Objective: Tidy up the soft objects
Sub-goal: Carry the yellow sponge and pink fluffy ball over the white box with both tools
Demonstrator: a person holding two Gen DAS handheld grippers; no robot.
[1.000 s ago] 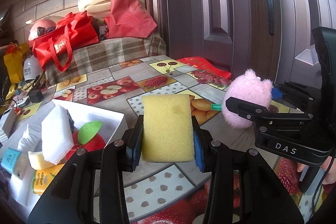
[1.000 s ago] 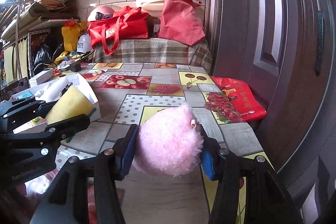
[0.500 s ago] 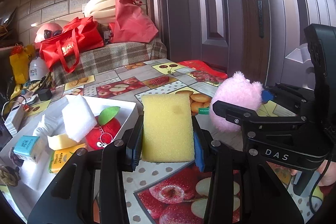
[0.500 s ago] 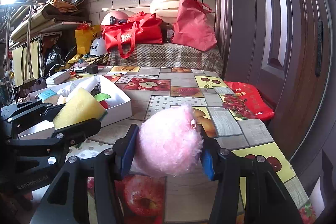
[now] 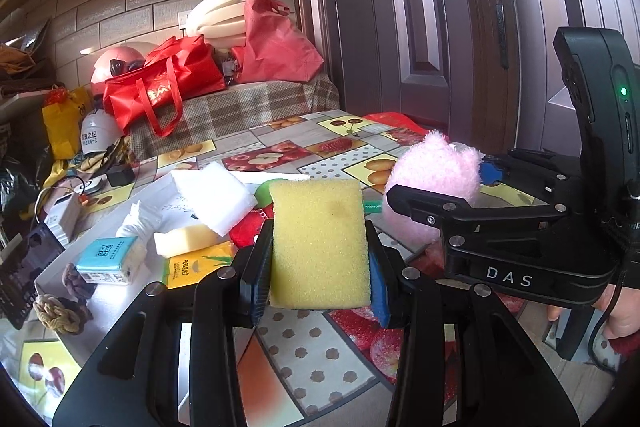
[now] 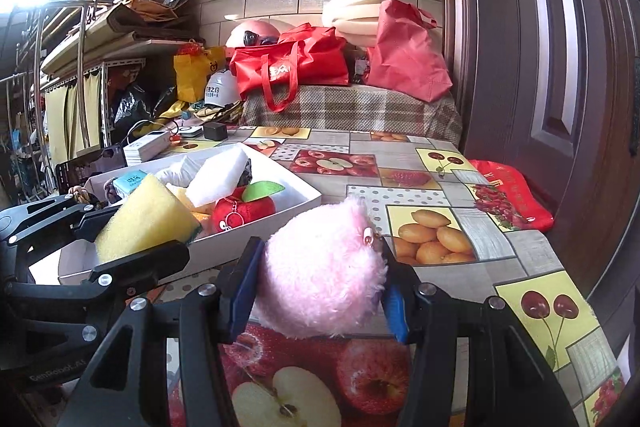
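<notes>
Both grippers have drawn back; white box (image 6: 304,195) now nearer. Left gripper (image 5: 318,257) jaws clamped on yellow sponge (image 5: 319,243); right gripper (image 6: 320,289) jaws on pink plush (image 6: 322,267), above table (image 6: 516,251).

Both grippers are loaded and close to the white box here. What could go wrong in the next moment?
The left gripper clamps the yellow rectangular sponge; the right gripper clamps the fluffy pink plush ball.
1. The two grippers sit close together, so they might collide.
2. The open white cardboard box is already crowded; a dropped item could land on the red plush apple and roll out.
</notes>
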